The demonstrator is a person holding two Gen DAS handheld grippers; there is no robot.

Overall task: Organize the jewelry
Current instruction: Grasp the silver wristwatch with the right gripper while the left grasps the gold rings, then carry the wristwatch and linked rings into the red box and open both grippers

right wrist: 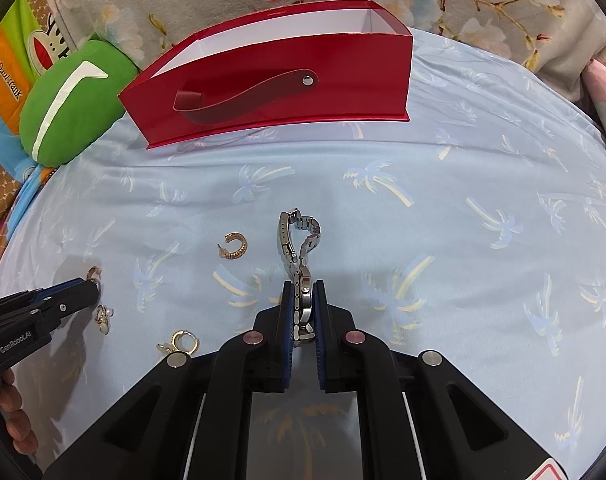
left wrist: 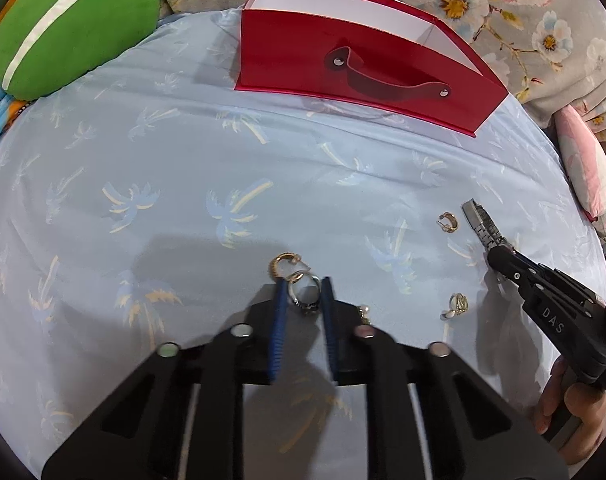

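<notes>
Picking up is under way: the right hand-held gripper (right wrist: 303,300) is clamped on the watch (right wrist: 299,256), the left hand-held gripper (left wrist: 305,296) pinches a ring (left wrist: 303,290) on the bed (left wrist: 223,152); next, carry both into the red box (right wrist: 271,92).

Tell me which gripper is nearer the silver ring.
Left. The left gripper has the silver ring between its fingertips; the right gripper is off to the side, holding the watch band.
</notes>
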